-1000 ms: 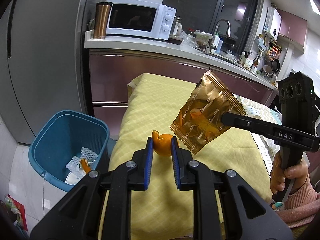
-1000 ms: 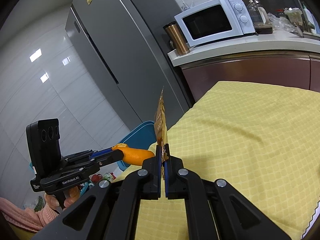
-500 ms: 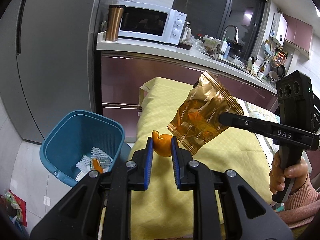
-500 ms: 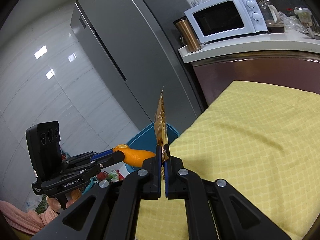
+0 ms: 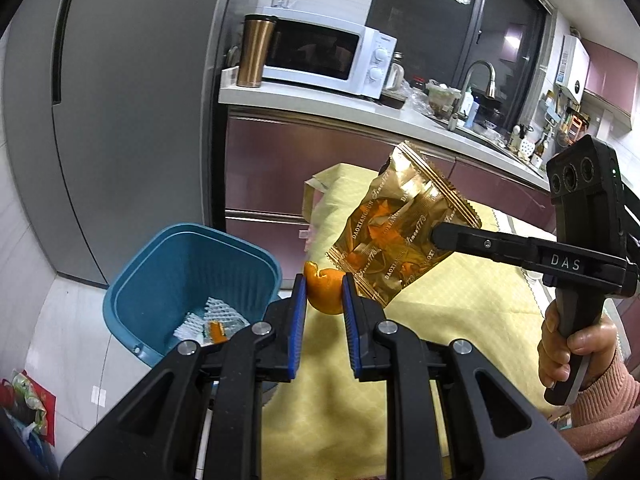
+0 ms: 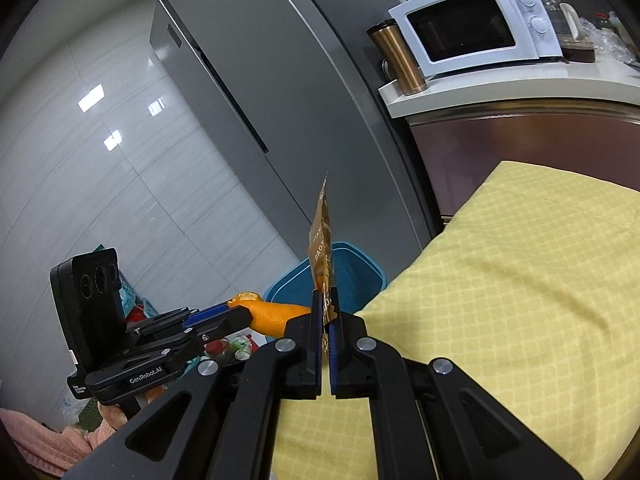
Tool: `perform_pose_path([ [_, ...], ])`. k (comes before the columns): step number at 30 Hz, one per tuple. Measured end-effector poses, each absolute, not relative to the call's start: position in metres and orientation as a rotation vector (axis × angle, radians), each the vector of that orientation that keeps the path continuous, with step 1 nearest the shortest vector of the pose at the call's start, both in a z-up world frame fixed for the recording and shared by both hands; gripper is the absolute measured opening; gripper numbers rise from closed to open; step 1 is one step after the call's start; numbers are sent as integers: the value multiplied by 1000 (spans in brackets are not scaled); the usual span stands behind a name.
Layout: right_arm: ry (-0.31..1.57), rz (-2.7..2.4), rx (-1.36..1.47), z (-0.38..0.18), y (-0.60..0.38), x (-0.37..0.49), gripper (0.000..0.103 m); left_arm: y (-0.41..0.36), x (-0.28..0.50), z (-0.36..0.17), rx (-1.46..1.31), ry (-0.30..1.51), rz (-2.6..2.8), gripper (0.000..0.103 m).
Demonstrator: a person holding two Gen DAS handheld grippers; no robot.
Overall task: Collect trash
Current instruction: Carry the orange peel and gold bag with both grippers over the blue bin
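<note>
- Bin (image 5: 188,280) first: take the blue trash bin as your landmark. It stands on the floor, hard against the end of the yellow-covered surface (image 5: 460,320), with its open mouth facing up.
- Your left gripper (image 5: 324,300) is the nearer one. Its fingers (image 5: 299,312) are narrowed onto a piece of orange peel (image 5: 326,290), which hangs just beside the bin's rim, over the edge of the surface and not yet over the opening.
- From the peel, the bin's mouth lies to the left in the left wrist view and lower down, so I judge that the drop needs a short carry sideways before you let go.
- Your right gripper (image 6: 326,320) sits farther from the bin, over the surface. Its fingers are pressed together on one corner of a gold snack wrapper (image 5: 404,232).
- The wrapper's long axis runs up and away from the fingers, its far end tilted toward the bin. It is crinkled, shiny foil with printed lettering, looks flat and empty, and will likely flutter on release.
- The peel is a curled, bright orange scrap, thick and stiff-looking.
- Inside the bin you can see white foam netting (image 5: 216,314) and a small orange scrap.
</note>
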State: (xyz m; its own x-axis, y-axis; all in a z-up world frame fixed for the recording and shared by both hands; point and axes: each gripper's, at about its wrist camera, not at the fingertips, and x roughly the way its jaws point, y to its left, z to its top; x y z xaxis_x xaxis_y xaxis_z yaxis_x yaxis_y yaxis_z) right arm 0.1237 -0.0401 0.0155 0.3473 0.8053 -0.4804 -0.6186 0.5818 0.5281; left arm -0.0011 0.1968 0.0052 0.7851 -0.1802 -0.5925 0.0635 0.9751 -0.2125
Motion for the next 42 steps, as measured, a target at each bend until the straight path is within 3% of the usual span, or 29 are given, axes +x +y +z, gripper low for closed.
perform_pose_path([
  [42,946,1012,203,-20,62,161,2,258,17,-25,-226,714,49,18],
])
